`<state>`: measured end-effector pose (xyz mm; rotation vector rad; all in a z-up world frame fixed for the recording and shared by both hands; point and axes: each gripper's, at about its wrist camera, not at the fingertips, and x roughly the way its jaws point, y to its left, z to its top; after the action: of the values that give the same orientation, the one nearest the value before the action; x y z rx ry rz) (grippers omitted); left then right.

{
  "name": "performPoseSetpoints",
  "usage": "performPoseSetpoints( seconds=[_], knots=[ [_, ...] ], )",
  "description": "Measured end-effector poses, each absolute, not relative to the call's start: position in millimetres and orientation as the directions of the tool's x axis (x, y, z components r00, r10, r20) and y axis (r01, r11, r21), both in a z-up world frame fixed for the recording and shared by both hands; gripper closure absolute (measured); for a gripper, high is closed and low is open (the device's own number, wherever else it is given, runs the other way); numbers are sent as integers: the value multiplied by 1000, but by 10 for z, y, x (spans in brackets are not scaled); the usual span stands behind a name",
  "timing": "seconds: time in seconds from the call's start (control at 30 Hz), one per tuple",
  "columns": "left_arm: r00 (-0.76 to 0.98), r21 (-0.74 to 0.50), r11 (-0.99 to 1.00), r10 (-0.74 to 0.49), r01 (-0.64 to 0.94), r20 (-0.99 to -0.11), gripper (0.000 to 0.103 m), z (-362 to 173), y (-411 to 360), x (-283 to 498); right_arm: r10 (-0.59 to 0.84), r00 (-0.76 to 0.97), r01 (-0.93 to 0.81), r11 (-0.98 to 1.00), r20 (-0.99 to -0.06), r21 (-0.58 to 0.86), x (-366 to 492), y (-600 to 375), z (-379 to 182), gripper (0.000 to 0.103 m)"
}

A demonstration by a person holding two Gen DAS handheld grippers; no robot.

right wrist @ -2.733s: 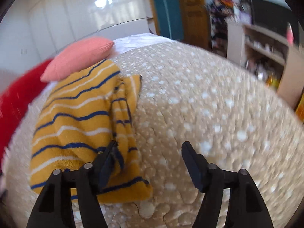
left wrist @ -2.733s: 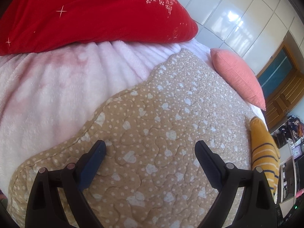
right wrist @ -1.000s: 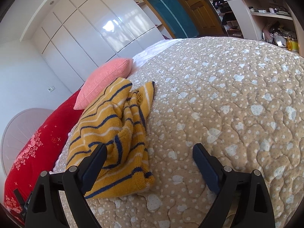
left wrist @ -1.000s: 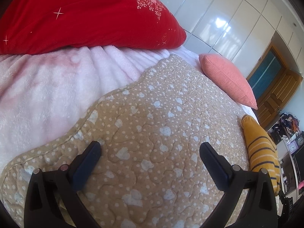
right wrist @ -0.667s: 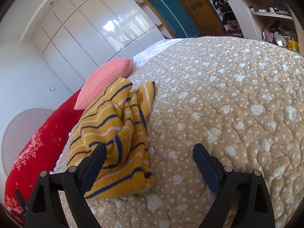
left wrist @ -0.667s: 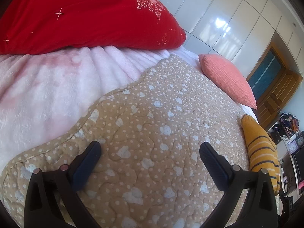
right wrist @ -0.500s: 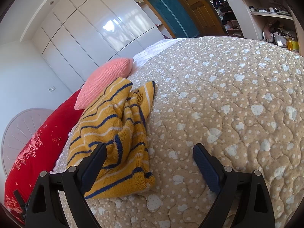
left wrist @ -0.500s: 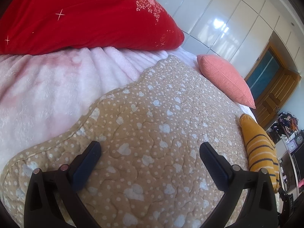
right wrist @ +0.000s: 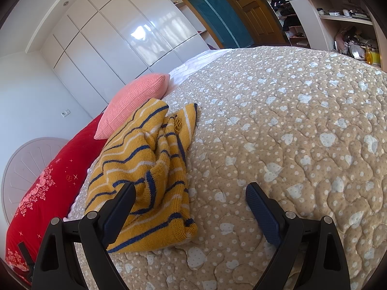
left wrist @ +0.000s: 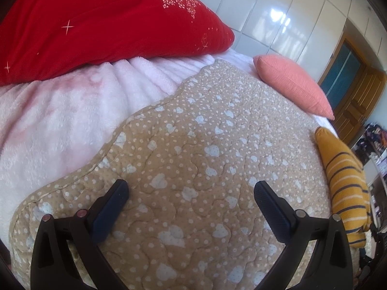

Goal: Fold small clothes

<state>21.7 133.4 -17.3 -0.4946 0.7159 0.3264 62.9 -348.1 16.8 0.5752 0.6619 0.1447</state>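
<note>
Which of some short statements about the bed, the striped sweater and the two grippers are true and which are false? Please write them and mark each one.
1. The yellow striped sweater lies crumpled on the beige quilt. True.
2. The right gripper is shut on the sweater. False: its jaws stand open and hold nothing.
3. The pink cushion lies beyond the sweater, as the right wrist view shows it. True.
4. The left gripper holds a sleeve of the sweater. False: it is open over bare quilt, and the sweater lies far off to its right.
5. The red pillow lies on top of the sweater. False: it lies apart, against a pale pink fleece blanket.
</note>
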Motion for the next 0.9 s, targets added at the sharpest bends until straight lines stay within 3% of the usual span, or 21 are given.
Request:
performPoseSetpoints(
  seconds=[0.13, 0.2, 0.27, 0.4, 0.53, 0.77, 0.9],
  knots=[
    [658, -224, 861, 157, -457, -737, 0, -163, 1246, 299, 305, 785, 52, 835, -539, 547, 628, -3481, 169, 8],
    [608, -116, 866, 241, -487, -756, 0, -128, 1126, 301, 305, 785, 52, 835, -539, 548, 631, -3481, 167, 8],
    [616, -72, 870, 284, -487, -735, 0, -66, 999, 230, 305, 785, 52, 835, -539, 548, 627, -3481, 167, 8],
    [668, -10, 932, 252, -362, -700, 0, 37, 579, 155, 304, 785, 52, 836, -540, 546, 627, -3478, 169, 8],
    [653, -16, 955, 191, -297, -733, 0, -9, 327, 246, 306, 785, 51, 834, -538, 549, 627, -3476, 172, 8],
    [614, -167, 948, 36, -270, -788, 0, -76, 81, 504, 308, 784, 50, 834, -538, 549, 635, -3469, 178, 8],
    [557, -93, 955, 85, -282, -826, 0, -202, -19, 664, 308, 784, 50, 834, -538, 550, 641, -3456, 178, 8]
  ],
)
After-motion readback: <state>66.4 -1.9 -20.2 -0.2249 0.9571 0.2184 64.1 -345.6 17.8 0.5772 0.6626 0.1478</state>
